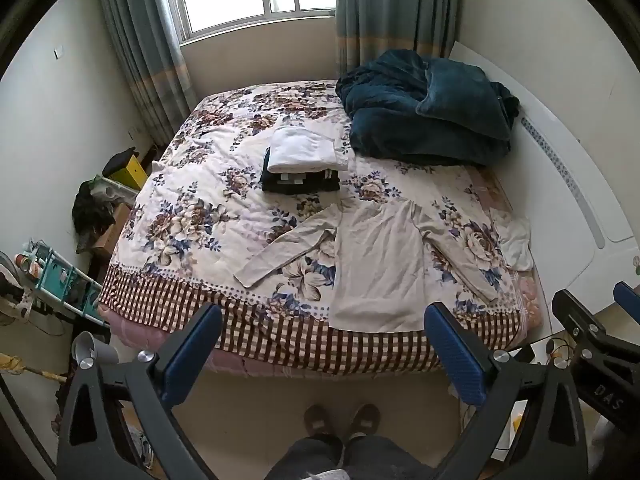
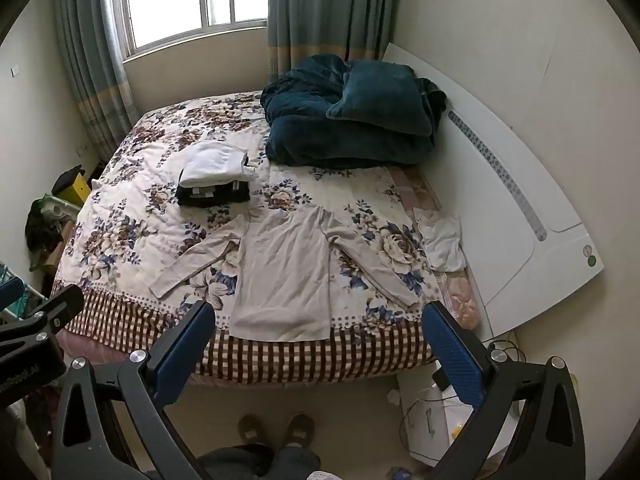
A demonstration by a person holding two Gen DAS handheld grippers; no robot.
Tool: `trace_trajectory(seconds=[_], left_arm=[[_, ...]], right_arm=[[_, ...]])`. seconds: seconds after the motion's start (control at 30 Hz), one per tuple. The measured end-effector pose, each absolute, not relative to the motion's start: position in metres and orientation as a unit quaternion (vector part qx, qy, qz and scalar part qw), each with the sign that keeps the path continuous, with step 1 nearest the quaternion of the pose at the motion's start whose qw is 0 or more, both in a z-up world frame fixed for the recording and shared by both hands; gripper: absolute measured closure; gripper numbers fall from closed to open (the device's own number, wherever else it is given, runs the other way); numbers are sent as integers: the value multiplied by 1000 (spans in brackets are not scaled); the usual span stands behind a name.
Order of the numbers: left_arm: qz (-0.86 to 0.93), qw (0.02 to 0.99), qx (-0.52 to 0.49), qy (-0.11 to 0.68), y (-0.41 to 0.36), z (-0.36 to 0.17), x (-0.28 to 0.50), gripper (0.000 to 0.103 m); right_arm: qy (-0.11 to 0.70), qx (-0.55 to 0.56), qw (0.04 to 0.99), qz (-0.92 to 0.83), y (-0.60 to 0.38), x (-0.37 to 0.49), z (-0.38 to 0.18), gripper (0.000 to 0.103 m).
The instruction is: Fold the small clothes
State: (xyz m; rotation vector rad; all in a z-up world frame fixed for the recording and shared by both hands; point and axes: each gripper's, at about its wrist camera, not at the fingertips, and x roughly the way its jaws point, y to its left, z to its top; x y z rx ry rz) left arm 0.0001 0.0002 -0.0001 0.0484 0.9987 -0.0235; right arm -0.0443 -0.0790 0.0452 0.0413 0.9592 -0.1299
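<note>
At far left, beside the bed (image 1: 168,304): shelf (image 1: 60,280) with clutter. Left gripper (image 1: 322,314) held above the floor short of the bed's near edge, jaws wide, nothing between them. On the floral cover, mid-bed: folded stack (image 1: 300,164), white on dark. Just nearer: beige shirt (image 1: 376,264) spread flat, sleeves angled out, hem at the checked border. Further back: teal blanket (image 1: 428,116), bunched near the headboard (image 1: 580,184). Crumpled white cloth (image 2: 440,244) at the bed's right edge. Right gripper (image 2: 318,312) alongside, jaws wide, empty too. Below: slippered feet (image 2: 276,428) on the floor.
</note>
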Motion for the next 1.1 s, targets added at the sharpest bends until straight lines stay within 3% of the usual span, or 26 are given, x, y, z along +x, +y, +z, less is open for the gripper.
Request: trace_trajectory(seconds=[1.1], left_arm=[[-6, 882, 27, 470, 4, 8, 3, 0]], right_arm=[[461, 27, 885, -55, -78, -42, 57, 0]])
